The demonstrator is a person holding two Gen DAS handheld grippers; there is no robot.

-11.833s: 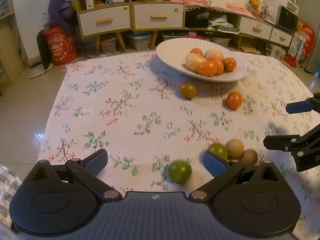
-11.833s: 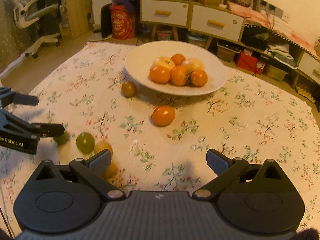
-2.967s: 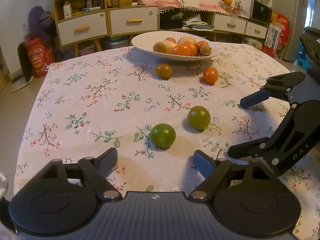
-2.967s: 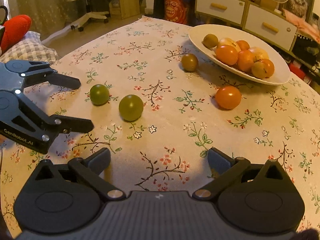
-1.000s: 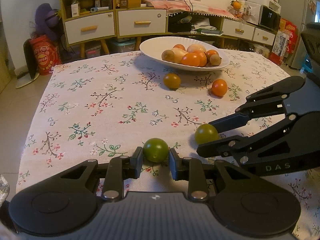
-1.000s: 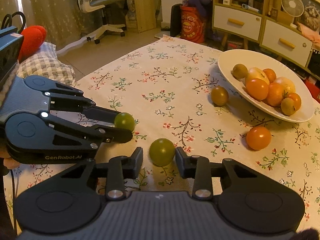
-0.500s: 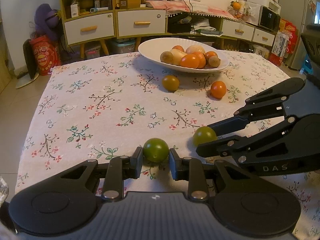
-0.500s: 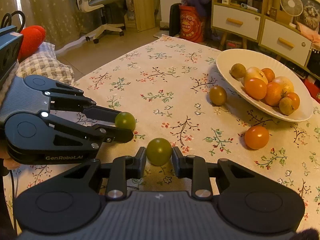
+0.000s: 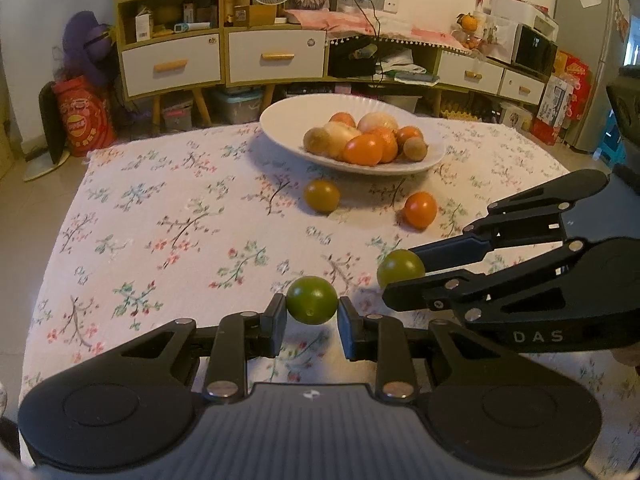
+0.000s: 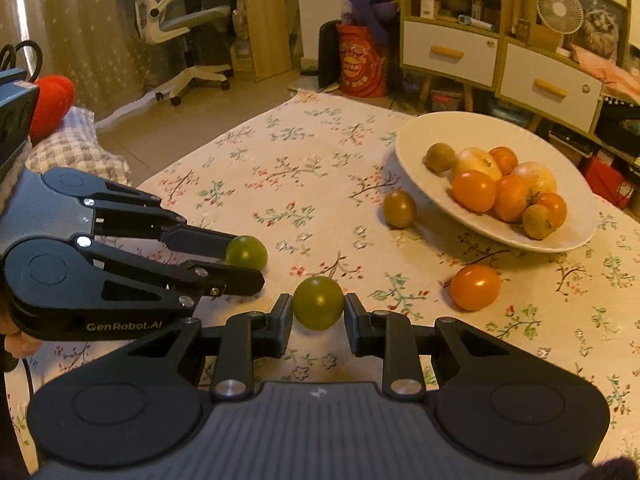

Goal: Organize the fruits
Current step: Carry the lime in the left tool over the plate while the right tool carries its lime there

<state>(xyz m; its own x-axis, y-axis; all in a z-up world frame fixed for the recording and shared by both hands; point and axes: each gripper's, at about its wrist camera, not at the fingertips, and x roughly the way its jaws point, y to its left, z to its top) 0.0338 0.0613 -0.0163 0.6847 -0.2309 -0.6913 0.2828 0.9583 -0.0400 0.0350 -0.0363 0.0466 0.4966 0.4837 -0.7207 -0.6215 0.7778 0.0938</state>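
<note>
My left gripper (image 9: 312, 318) is shut on a green fruit (image 9: 311, 300) and holds it just above the floral tablecloth. My right gripper (image 10: 318, 316) is shut on a second, olive-green fruit (image 10: 318, 302); it also shows in the left wrist view (image 9: 400, 269). The left gripper and its fruit (image 10: 246, 252) show in the right wrist view. A white bowl (image 9: 280, 120) at the far side holds several orange and tan fruits. A brownish fruit (image 9: 321, 196) and an orange fruit (image 9: 419, 210) lie on the cloth in front of the bowl.
The table's left edge (image 9: 60, 216) drops to the floor. Drawers and shelves (image 9: 224, 56) stand behind the table. An office chair (image 10: 176, 36) and a checked cushion (image 10: 76, 148) are off the table's far left side.
Both grippers, each still shut on its green fruit, have lifted a little off the cloth and moved toward the bowl.
</note>
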